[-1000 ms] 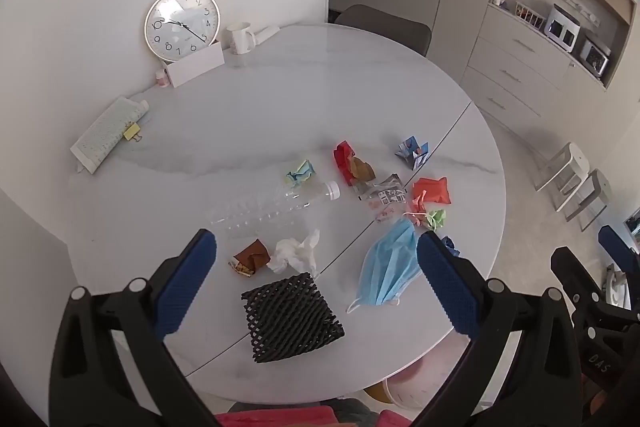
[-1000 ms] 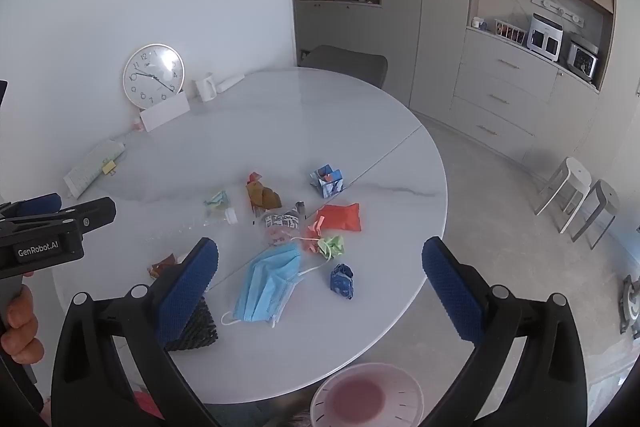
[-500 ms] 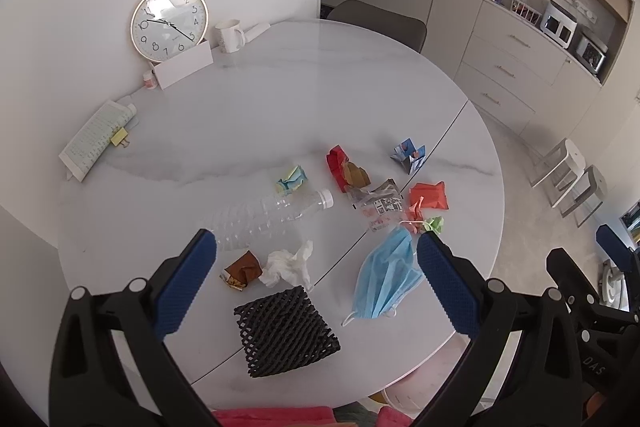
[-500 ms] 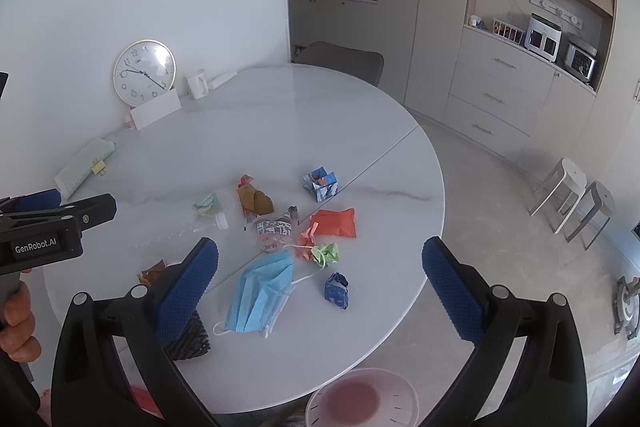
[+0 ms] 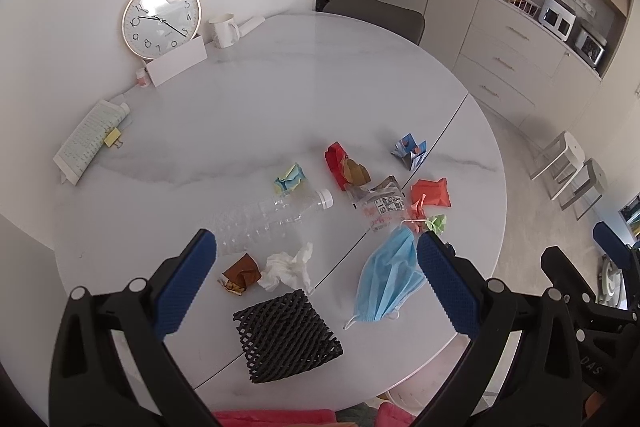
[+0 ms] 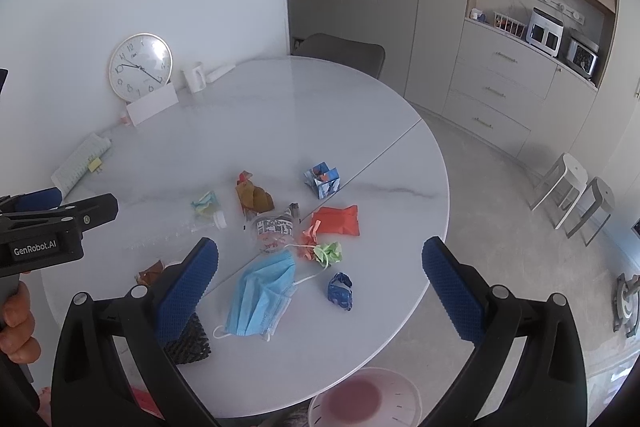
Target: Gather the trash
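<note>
Both grippers hang above the near edge of the round white table (image 5: 280, 99), each with its jaws spread wide and nothing between them. The left gripper (image 5: 316, 283) looks down on a black foam net (image 5: 286, 337) at the near edge, with a crumpled tissue (image 5: 286, 269) and a brown wrapper (image 5: 240, 273) just behind it and a clear bottle (image 5: 272, 217) lying on its side farther in. The right gripper (image 6: 320, 287) frames a blue mask (image 6: 262, 297), a dark blue wad (image 6: 340, 291) beside it and a green scrap (image 6: 329, 253) tangled in the mask's strap. Behind these lie an orange packet (image 6: 335, 221), a squashed cup (image 6: 274, 231), a red and brown wad (image 6: 254, 195), a pale blue-yellow scrap (image 6: 206, 205) and a blue printed carton (image 6: 322, 181), all loosely scattered near the table's seam. A pink bin (image 6: 366, 399) stands on the floor below the near edge. Far back against the wall stand a clock (image 5: 161, 19), a mug (image 5: 224, 30) and a clipped paper pad (image 5: 90, 139), well apart from the litter. A grey chair (image 6: 344, 53) sits behind the table.
</note>
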Demonstrator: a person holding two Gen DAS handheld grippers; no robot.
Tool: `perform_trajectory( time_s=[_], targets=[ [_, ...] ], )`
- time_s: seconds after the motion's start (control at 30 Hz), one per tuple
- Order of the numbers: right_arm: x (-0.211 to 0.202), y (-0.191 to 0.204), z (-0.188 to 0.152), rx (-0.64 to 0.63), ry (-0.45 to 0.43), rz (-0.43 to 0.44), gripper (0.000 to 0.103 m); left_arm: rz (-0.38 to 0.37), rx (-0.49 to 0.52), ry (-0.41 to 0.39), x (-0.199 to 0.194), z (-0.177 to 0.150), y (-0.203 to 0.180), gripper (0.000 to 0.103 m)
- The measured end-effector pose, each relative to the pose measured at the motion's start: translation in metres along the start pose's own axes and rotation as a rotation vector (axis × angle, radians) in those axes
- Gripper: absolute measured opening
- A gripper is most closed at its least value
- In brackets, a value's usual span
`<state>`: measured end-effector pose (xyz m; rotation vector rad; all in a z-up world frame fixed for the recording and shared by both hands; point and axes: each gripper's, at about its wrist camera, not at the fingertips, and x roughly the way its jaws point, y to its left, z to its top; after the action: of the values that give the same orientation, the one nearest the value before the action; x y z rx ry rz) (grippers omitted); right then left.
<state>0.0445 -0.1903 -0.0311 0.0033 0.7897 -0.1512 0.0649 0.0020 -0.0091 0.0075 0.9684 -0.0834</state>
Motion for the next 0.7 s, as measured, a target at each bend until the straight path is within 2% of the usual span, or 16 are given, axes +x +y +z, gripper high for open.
perform_trajectory(
  time_s=[0.7],
  targets=[
    [0.0046, 0.0043, -0.0019, 0.001, 0.01, 0.001, 0.101, -0.005, 0.005, 0.005, 0.0026, 0.0014, 0.0011, 0.097]
  ],
)
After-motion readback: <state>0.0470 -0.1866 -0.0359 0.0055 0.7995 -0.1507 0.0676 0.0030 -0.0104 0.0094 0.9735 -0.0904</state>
